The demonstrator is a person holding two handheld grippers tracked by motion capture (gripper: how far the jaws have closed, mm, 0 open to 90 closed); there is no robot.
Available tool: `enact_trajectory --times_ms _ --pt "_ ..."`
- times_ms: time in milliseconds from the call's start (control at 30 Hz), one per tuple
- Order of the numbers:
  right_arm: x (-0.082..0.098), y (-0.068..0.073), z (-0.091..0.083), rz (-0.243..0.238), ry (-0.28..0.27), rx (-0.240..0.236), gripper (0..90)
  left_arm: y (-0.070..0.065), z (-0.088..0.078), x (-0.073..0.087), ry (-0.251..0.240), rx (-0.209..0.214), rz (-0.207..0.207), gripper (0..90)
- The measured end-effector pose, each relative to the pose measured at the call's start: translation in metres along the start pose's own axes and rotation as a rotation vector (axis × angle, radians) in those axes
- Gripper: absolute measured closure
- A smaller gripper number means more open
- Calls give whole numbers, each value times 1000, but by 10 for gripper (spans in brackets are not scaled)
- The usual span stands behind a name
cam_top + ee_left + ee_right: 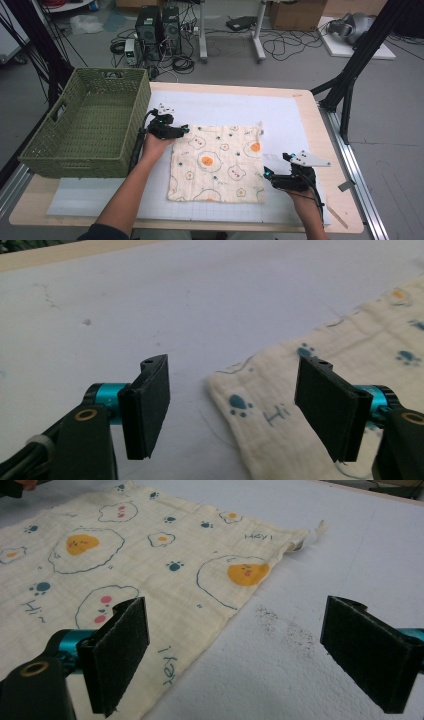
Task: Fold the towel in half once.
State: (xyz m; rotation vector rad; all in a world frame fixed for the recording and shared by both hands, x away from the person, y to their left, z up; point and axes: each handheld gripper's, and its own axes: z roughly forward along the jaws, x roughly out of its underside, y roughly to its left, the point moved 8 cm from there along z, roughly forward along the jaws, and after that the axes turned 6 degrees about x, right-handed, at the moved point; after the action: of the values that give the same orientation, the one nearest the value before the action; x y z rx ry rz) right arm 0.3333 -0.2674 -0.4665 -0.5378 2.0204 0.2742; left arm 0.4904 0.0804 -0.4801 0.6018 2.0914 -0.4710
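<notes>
The left claw is spread, and it sits at the far left corner of the cloth. In the left gripper view its two black jaws stand apart, and the corner of the cloth lies flat on the mat between them. The pads do not press on it. The right jaw is over the cloth, the left jaw is over bare mat.

The right claw is also spread. It sits at the right edge of the cloth, near the near right corner. In the right gripper view the jaws are wide apart: the left one stands over the edge of the cloth, the right one over the white mat. Nothing is pinched there.

The cloth lies spread flat in the middle of the table, on the white mat. It is cream, with a print of fried eggs, blue paws and small words. A small loop or tag sticks out at its far right corner.

A green basket stands at the left of the table, just beside the left hand. The right hand holds its claw close to the near right side of the table.
</notes>
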Motion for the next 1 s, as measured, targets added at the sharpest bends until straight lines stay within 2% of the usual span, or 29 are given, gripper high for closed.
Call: enact_trajectory --times_ms 100,300,367,400,500,567,633,700,733,800,900,1000 --pt "0 1 0 -2 0 -2 115 5 7 5 42 -29 17 336" --pt "1 1 1 2 3 -5 115 5 16 12 84 -29 45 396" --pt "2 1 2 -2 4 -5 115 2 16 12 87 -23 78 446" --pt "2 1 2 -1 5 -6 115 0 16 12 85 -6 95 496" --pt "2 1 3 1 7 -6 115 -8 17 13 91 47 126 722" --pt "2 2 4 1 9 -9 115 -10 17 13 90 63 116 818" --pt "1 4 7 1 9 -11 115 -10 16 12 92 52 117 853" --pt "-3 3 10 7 11 2 115 -5 14 12 87 25 80 860" --pt "-4 4 12 14 16 6 115 -2 13 12 81 25 55 861" --pt "-6 7 16 -3 24 -3 115 2 9 10 58 38 6 862" --pt "-9 11 23 -9 43 -19 115 4 3 5 26 46 -3 862" --pt "-15 7 34 -27 53 -17 115 5 -2 0 -15 54 -31 860"
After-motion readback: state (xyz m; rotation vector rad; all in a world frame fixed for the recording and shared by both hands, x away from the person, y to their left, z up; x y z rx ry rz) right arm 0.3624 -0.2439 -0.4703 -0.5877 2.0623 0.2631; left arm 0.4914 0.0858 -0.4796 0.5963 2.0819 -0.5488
